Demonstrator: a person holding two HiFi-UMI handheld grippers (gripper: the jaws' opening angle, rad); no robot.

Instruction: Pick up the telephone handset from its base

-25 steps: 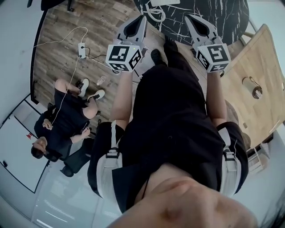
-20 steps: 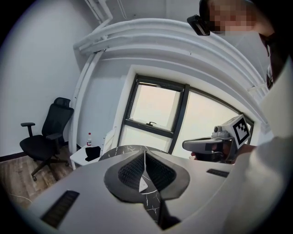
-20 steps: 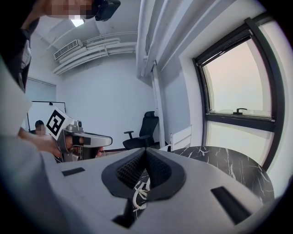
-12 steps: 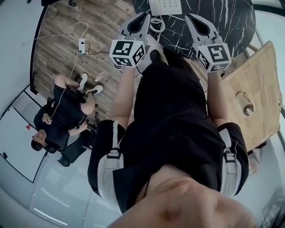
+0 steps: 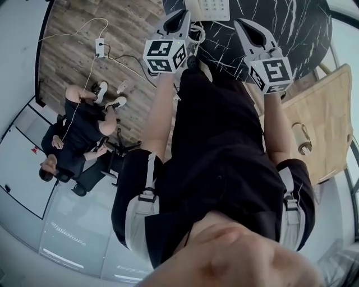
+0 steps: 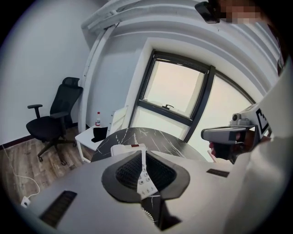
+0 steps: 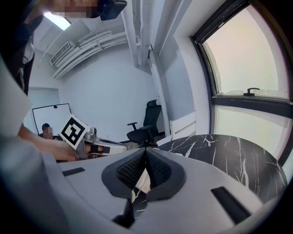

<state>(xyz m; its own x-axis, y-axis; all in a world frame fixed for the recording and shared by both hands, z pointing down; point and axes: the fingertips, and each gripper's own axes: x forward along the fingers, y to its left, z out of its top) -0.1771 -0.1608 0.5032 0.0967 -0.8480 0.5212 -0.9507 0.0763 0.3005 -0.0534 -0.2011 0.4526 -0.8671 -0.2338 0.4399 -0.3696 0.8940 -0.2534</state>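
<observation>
sitting on table [image 5: 291, 22]: white keypad telephone [image 5: 210, 7], coiled cord [image 5: 197, 31], handset unclear.

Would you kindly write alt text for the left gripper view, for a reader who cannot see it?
The left gripper, fingers shut and empty, points down at a white telephone on a round black marble table. A black office chair stands to the left, a large window fills the background, and the right gripper shows at the right.

Seated person [image 5: 78, 140], power strip [image 5: 101, 47] on wood floor [image 5: 132, 31], black office chair [image 6: 54, 114], wooden table [image 5: 321, 109]
</observation>
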